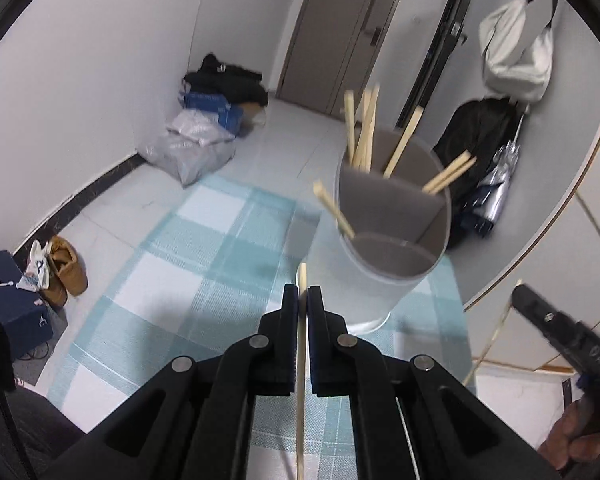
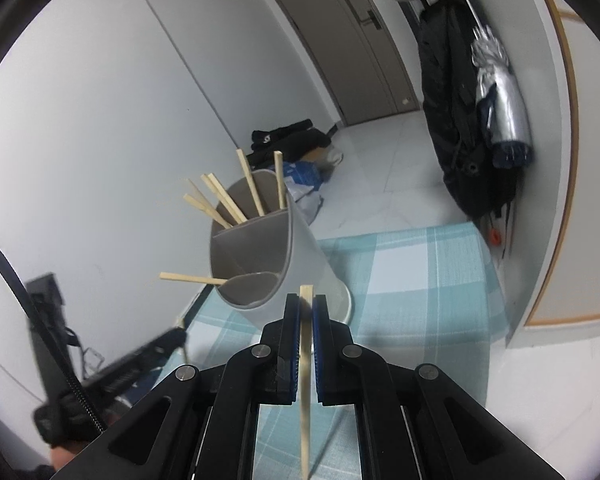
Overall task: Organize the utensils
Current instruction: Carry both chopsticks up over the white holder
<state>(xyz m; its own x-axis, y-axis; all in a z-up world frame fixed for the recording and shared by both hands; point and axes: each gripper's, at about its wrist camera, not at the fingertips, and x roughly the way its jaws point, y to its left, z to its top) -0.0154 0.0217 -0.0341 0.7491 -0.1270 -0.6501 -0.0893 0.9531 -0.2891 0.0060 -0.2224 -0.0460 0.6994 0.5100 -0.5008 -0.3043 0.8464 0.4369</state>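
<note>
chopsticks everywhere. left gripper (image 1: pixel 303 300) clamped on one wooden chopstick (image 1: pixel 301 380), stick runs lengthwise between the pads, blunt end poking just past the tips, rest trailing back under the camera. right gripper (image 2: pixel 306 312) likewise clamped on its own chopstick (image 2: pixel 305 392), square end sticking up just above the fingertips, thin end hanging toward the bottom of the frame. both held above a table with a teal and white plaid cloth (image 1: pixel 188 264).

white utensil holder (image 1: pixel 384 276), round, grey inside, split by dividers into compartments, stands on the cloth just ahead of both grippers. far compartments hold several chopsticks (image 1: pixel 364 128) leaning at different angles. one lone chopstick (image 1: pixel 334 210) sits in the nearest compartment, leaning out over the rim to the left. same holder in the right wrist view (image 2: pixel 284 256), to the left of the right gripper, lone stick (image 2: pixel 192 278) lying almost level over the rim.

right gripper also shows at the right edge of the left wrist view (image 1: pixel 540 312), blurred, with a hand (image 1: pixel 572 436) below it. left gripper shows low left in the right wrist view (image 2: pixel 168 340), blurred too.

background: brown shoes (image 1: pixel 66 270) and a dark blue shoebox (image 1: pixel 8 300) on the floor, bags piled in the corner (image 1: pixel 204 136), grey door (image 2: pixel 340 40), dark coat (image 2: pixel 452 120) hanging on the wall with a folded umbrella (image 2: pixel 500 92) beside it.
</note>
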